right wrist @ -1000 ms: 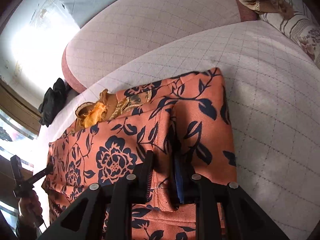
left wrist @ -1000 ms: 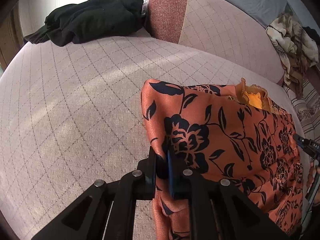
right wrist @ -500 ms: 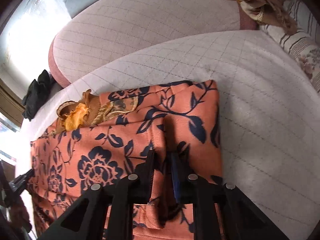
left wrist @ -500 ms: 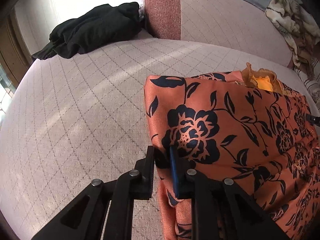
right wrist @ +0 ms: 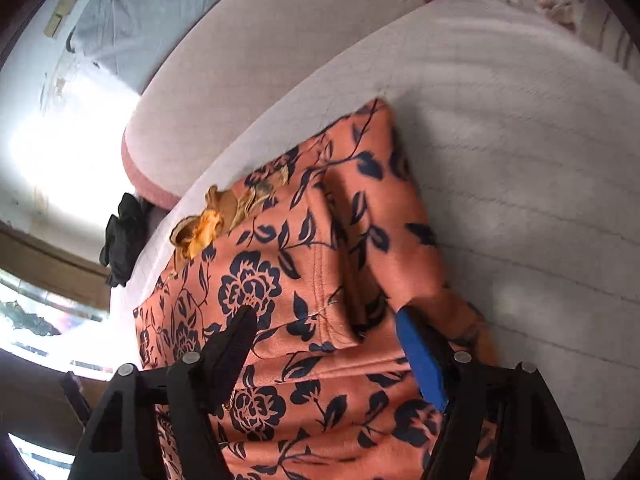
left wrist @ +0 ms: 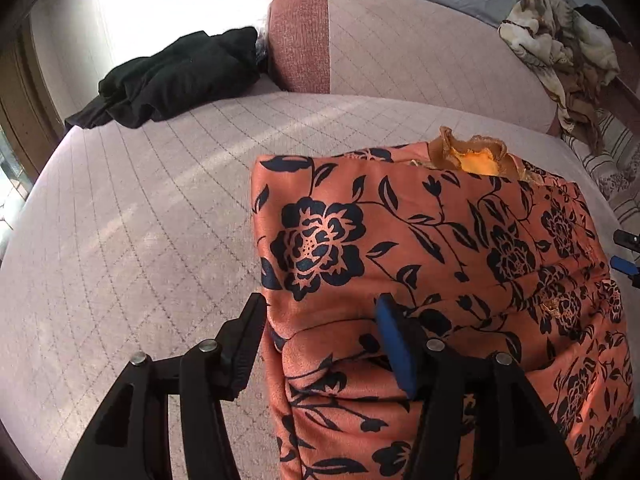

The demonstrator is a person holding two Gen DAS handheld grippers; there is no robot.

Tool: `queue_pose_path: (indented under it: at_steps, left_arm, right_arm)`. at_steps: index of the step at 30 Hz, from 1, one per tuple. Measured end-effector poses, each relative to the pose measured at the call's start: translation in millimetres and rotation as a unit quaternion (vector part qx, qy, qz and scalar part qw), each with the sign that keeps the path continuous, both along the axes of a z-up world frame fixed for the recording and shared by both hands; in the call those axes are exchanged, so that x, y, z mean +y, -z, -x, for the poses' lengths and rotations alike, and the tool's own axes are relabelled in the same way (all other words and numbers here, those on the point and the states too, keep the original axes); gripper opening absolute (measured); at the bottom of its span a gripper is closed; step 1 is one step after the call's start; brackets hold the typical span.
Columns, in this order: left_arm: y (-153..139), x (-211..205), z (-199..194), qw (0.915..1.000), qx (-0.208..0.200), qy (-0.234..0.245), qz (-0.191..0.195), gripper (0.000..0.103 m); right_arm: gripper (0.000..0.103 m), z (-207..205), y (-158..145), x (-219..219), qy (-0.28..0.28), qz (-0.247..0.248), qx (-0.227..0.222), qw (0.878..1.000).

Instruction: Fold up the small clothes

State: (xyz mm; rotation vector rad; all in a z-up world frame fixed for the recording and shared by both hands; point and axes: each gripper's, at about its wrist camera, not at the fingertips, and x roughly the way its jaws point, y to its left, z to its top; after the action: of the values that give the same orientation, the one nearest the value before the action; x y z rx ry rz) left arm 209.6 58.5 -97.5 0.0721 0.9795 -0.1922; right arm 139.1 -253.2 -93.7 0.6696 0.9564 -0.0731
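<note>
- On the pink quilted sofa seat (left wrist: 132, 240) lies the orange satin garment with black flowers (left wrist: 420, 240), folded over, its ruffled collar (left wrist: 476, 156) at the far edge.
- Likely light, limp and slippery; best pinched at the hemmed edges or corners.
- Left gripper (left wrist: 320, 320) and right gripper (right wrist: 324, 332) both have fingers spread apart, straddling the folds, clamping nothing.
- A black crumpled garment (left wrist: 176, 76) sits well apart.

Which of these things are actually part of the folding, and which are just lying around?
In the job: orange satin garment with dark floral print, left gripper, right gripper, both open.

Lying about: black crumpled clothes, beige-brown patterned cloth heap, pink quilted sofa.
</note>
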Motion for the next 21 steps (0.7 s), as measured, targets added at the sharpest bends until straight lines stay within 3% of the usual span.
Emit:
queue_pose_path:
  at_steps: [1, 4, 6, 10, 13, 16, 18, 21]
  left_arm:
    - [-7, 5, 9, 0.9999, 0.004, -0.002, 0.011, 0.060]
    - [-24, 35, 50, 0.9965, 0.006, -0.002, 0.083, 0.068]
    - [-22, 55, 86, 0.9946, 0.015, -0.011, 0.102, 0.073]
    - [-7, 86, 158, 0.9885, 0.060, -0.033, 0.135, 0.073]
    - [5, 98, 209, 0.9841, 0.085, -0.052, 0.147, 0.073]
    - [17, 98, 242, 0.9787, 0.112, -0.064, 0.160, 0.073]
    - [29, 93, 254, 0.9748, 0.132, -0.072, 0.165, 0.073]
    - [32, 79, 265, 0.9822, 0.118, -0.068, 0.129, 0.073]
  right_arm:
    - [0.078, 11, -13, -3, 0.001, 0.020, -0.011, 1.000]
    - [0.082, 52, -32, -10, -0.038, 0.020, -0.018, 0.999]
    - [0.082, 84, -30, -23, -0.062, 0.037, 0.010, 0.997]
    - [0.082, 172, -2, -45, -0.088, 0.035, 0.054, 0.994]
    - [0.081, 228, 16, -51, -0.086, -0.020, 0.058, 0.994]
    - [0.081, 259, 27, -42, -0.099, -0.051, 0.050, 0.993]
    - [0.080, 270, 35, -30, -0.114, -0.047, 0.060, 0.991]
    - [0.076, 274, 38, -20, -0.114, -0.035, 0.055, 0.991]
